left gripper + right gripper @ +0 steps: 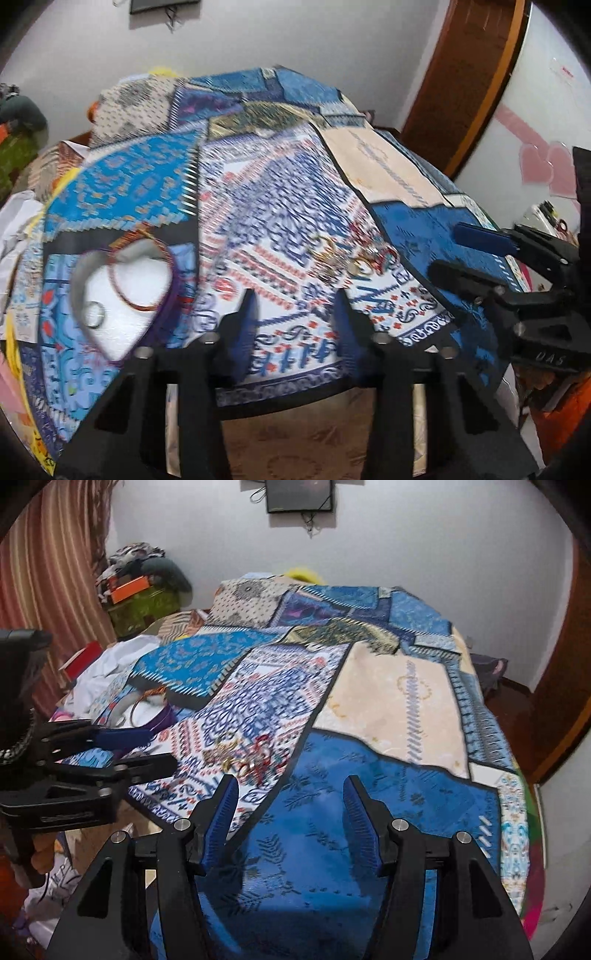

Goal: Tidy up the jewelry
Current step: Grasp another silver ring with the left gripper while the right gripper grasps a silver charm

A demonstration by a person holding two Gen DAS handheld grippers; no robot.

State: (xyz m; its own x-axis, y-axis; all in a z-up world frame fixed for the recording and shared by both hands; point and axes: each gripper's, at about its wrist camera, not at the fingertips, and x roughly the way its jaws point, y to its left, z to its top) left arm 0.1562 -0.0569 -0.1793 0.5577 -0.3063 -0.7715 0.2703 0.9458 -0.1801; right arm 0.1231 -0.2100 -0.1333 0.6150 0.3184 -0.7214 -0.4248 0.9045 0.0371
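Grippers point(290, 790) above patchwork bedspread point(369, 701)

A bed point(369, 805) carries everything, covered by a patchwork spread point(280, 206) of blue, white and cream patterned panels. On the white panel with blue and red motifs lies a small heap of jewelry point(351, 254), gold rings tangled with red pieces. Left of that heap, in the left wrist view, a heart-shaped box point(110, 317) with a white inside and purple rim rests on the spread. A thin red-and-gold bangle point(142, 275) lies partly in the box, and a small ring point(94, 314) sits in it nearer the box's left wall. Beyond the box, white cloth point(110, 668) is bunched at the bed's edge.
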